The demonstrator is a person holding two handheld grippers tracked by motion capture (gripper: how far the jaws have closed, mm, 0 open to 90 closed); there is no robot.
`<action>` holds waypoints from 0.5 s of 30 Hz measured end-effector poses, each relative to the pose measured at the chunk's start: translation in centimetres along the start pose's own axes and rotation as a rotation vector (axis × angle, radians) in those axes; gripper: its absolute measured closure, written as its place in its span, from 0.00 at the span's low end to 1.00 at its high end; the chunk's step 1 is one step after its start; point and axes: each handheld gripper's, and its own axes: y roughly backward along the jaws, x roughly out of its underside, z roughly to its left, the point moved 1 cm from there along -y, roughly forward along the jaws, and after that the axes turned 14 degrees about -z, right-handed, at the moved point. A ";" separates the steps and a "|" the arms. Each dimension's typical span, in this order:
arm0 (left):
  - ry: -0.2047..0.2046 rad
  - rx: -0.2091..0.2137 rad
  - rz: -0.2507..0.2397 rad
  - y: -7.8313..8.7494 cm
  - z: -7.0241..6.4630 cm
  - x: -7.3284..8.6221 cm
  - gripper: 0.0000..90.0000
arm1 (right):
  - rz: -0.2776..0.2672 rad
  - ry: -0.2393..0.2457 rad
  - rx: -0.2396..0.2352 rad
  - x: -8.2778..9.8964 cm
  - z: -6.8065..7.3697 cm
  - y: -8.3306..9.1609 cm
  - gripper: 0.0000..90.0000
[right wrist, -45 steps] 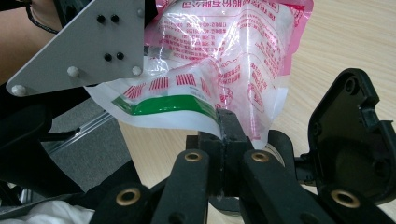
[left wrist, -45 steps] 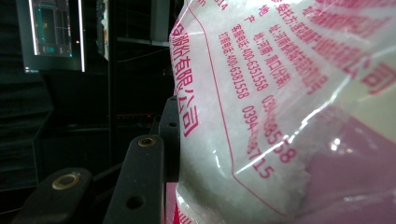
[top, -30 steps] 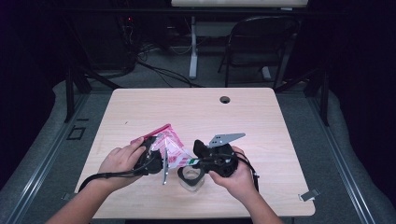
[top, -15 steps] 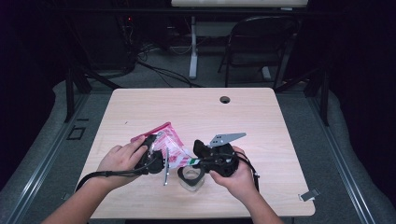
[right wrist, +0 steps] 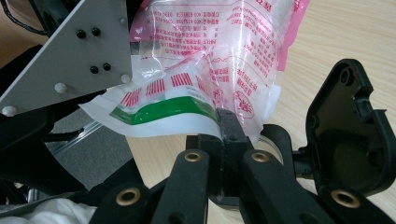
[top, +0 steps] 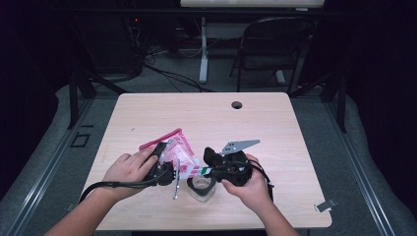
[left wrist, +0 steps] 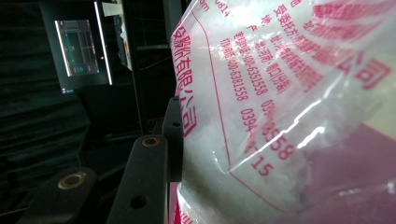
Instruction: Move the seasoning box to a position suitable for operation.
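Plastic bag (top: 179, 150), pinched by both tongs, hangs above wooden table (top: 275, 123) in dark room.

High view looks down across the table (top: 295, 128); both gripper views sit close against the same bag (right wrist: 224, 51).

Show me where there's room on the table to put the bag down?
The far half of the table is bare, from the bag back to the small round hole. The right side past the right gripper is bare too. It's crowded at the near middle, where both hands, the bag and a small clear cup bunch together.
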 end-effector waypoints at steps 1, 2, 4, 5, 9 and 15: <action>-0.004 -0.002 -0.001 0.0 -0.1 -0.1 0.76 | 0.003 0.001 -0.001 0.0 0.0 0.0 1.00; -0.011 -0.005 -0.002 0.1 -0.1 -0.1 0.76 | -0.001 -0.002 -0.002 0.0 0.0 0.1 1.00; -0.017 -0.008 -0.001 0.2 -0.3 -0.3 0.76 | 0.000 -0.003 -0.001 0.1 0.0 0.1 1.00; -0.025 -0.011 -0.002 0.3 -0.3 -0.4 0.76 | 0.001 -0.007 -0.001 0.1 0.0 0.2 1.00; -0.043 -0.019 -0.002 0.3 -0.4 -0.5 0.76 | 0.004 -0.006 0.004 0.2 0.1 0.3 1.00; -0.057 -0.037 -0.002 0.7 -0.4 -0.6 0.77 | 0.002 -0.011 0.006 0.1 0.2 0.3 1.00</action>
